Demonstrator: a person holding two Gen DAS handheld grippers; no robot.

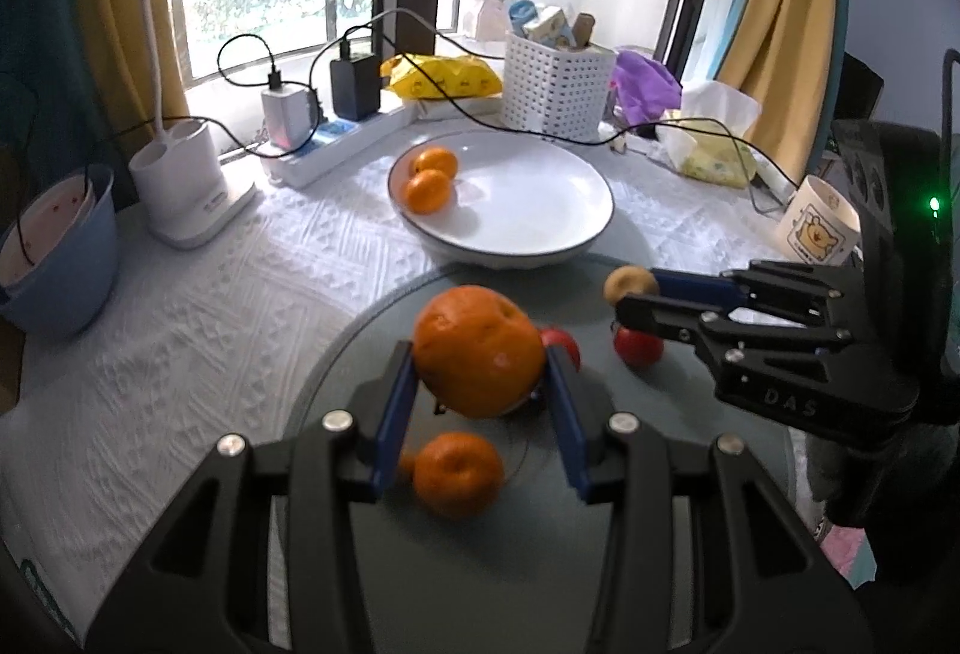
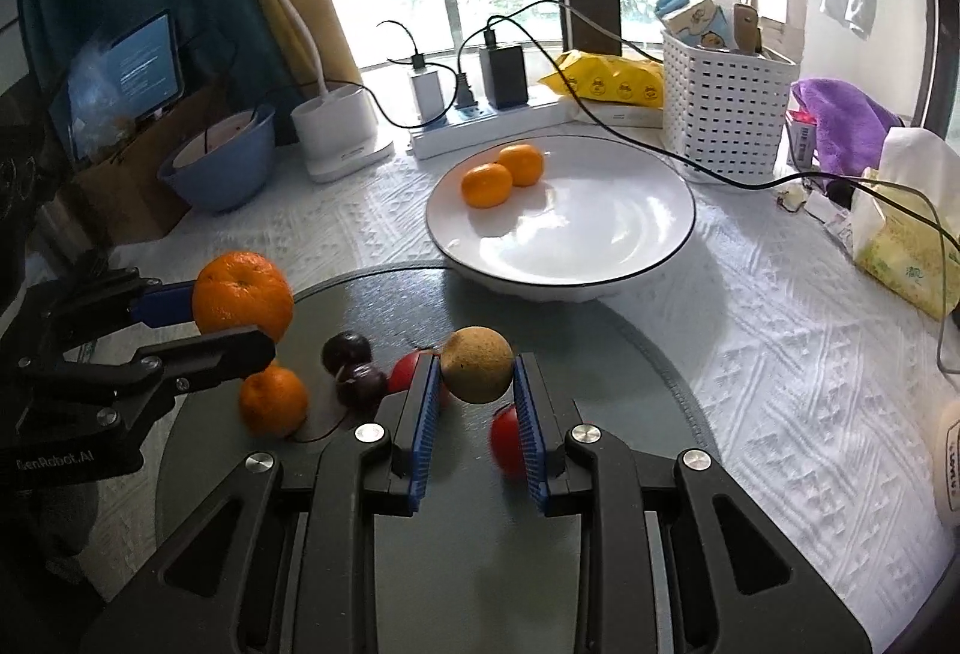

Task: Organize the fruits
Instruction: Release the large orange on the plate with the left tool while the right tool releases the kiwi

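Currently logged: my left gripper [image 1: 480,375] pinching an orange [image 1: 480,351]; my right gripper [image 2: 477,384] pinching a tan fruit [image 2: 478,364], possibly a pear.

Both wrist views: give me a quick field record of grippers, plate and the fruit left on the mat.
left gripper: shut on big orange, lifted off the mat
right gripper: shut on brown fruit
white plate: two small oranges at its far left side
grey mat: one small orange, two dark plums, red fruits
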